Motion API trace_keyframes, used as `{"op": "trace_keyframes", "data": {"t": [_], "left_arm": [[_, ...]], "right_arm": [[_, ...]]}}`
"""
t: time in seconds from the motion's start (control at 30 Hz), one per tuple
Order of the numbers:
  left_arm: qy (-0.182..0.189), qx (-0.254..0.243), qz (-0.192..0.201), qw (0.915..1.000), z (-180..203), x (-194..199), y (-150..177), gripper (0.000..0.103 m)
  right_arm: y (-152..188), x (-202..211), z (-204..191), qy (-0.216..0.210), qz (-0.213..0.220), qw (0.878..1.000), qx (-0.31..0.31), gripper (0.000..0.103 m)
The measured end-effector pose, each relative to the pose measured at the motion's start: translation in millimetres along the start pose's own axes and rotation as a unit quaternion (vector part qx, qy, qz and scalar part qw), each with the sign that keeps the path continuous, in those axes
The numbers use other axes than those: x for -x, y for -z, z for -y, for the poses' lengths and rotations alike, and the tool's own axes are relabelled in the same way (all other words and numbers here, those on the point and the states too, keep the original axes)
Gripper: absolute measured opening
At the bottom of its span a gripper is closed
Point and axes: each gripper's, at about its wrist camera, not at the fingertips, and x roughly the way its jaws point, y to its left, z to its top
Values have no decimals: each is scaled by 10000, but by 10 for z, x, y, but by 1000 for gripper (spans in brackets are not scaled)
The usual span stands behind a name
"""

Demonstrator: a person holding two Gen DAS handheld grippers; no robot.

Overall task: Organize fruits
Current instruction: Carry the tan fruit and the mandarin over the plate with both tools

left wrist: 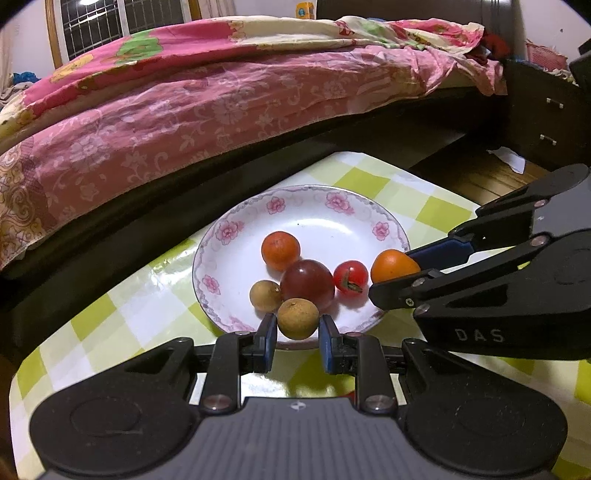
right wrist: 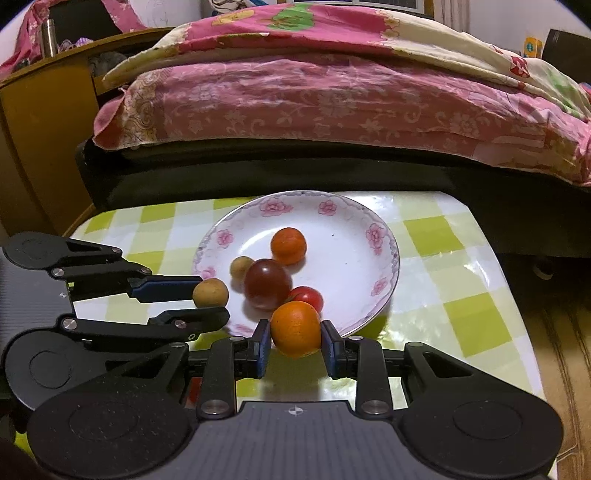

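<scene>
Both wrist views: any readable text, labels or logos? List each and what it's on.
"DAS": pale raised letters on the black plastic body of the right gripper, seen in the left wrist view.
Small yellow box with a blue patch beyond the bed, far back: some print, too small and blurred to read.
Nothing legible on the white floral-rimmed plate, the fruits or the green checked tablecloth.
</scene>
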Motion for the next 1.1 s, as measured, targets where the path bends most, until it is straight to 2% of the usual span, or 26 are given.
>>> {"op": "trace_keyframes", "data": {"t": [0.53,1.1], "left_arm": [[-116,-17,-114,9999,-23,-259,-58,32],[-143,-28,-110,9998,-20,-239,-76,32]], "right_arm": [[-82,-315,66,211,7,9994,264,26],[-95,-305,46,289,121,9989,345,29]]}}
